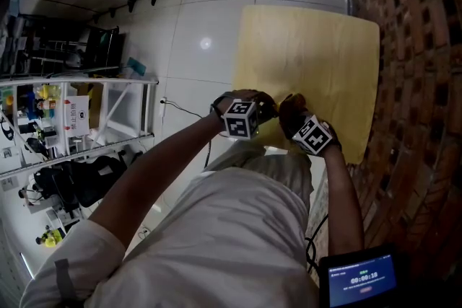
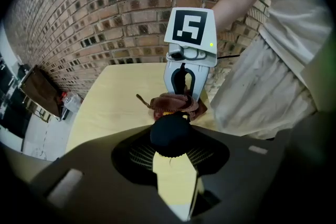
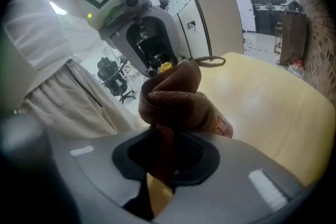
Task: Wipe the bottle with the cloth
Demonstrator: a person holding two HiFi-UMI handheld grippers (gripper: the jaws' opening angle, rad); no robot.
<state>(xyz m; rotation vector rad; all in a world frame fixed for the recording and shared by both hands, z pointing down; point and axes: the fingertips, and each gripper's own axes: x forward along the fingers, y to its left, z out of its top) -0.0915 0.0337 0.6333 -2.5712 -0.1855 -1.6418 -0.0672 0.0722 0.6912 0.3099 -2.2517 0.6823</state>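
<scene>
Over the front edge of a pale wooden table (image 1: pixel 310 47), both grippers meet; their marker cubes (image 1: pixel 240 119) (image 1: pixel 314 135) sit side by side in the head view. My left gripper (image 2: pixel 171 140) is shut on a bottle, gripping it at its black cap (image 2: pixel 170 134). The right gripper (image 3: pixel 164 162) is shut on a brown cloth (image 3: pixel 173 97), which is bunched against the bottle's side. Below the cloth shows a bit of the bottle's red label (image 3: pixel 222 125). In the left gripper view the cloth (image 2: pixel 176 104) lies just beyond the cap. The rest of the bottle is hidden.
A brick wall (image 1: pixel 419 47) runs close along the table's right side. White tiled floor (image 1: pixel 202 25) and a cluttered shelf rack (image 1: pixel 65 119) lie to the left. A small screen (image 1: pixel 359 278) glows at the bottom. The person's body stands against the table's front edge.
</scene>
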